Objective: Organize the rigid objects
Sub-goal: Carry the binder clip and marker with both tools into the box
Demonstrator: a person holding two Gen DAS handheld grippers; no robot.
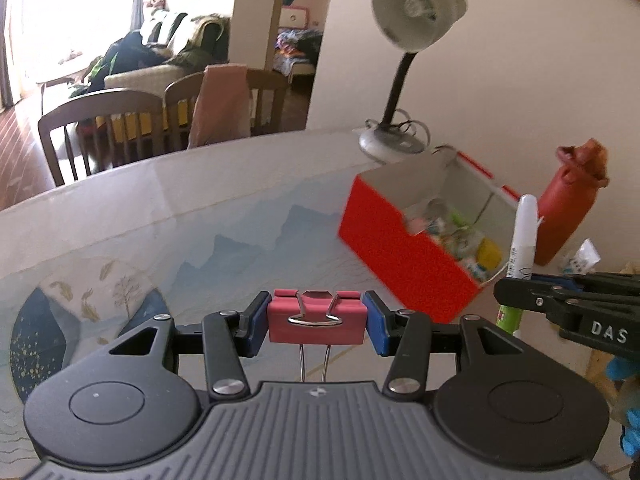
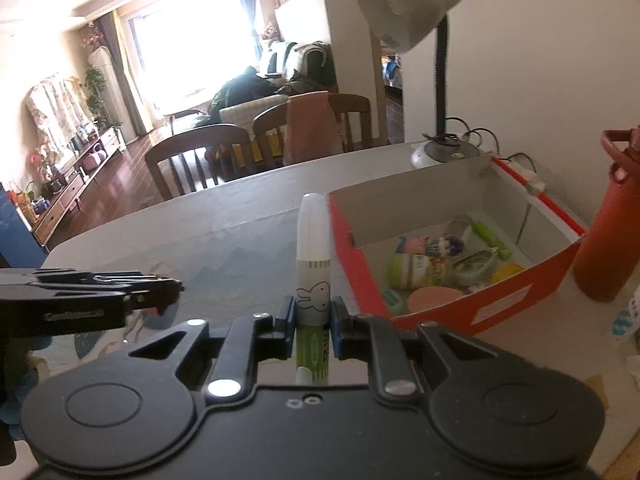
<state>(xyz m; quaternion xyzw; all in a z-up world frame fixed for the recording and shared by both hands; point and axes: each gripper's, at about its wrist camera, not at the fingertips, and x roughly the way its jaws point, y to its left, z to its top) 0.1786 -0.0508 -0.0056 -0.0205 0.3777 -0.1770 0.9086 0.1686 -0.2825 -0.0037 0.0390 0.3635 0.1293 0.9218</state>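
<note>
Dining-room tabletop [image 1: 120, 208]: red box [image 1: 400, 264] near the far edge already holds small items. Left gripper [image 1: 317, 316] clamps a pink binder clip [image 1: 316, 320], right gripper [image 2: 313, 316] grips a glue stick [image 2: 313, 272]; both not yet dropped in.

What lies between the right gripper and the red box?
Only bare table. In the right wrist view, the right gripper, shut on a glue stick, has nothing separating it from the red box.

Past my fingers: desk lamp [image 2: 408, 8] on table [image 1: 120, 216], red bottle [image 2: 608, 232] right, wooden chairs [image 2: 192, 156] behind, sofa [image 1: 160, 68] further back.
</note>
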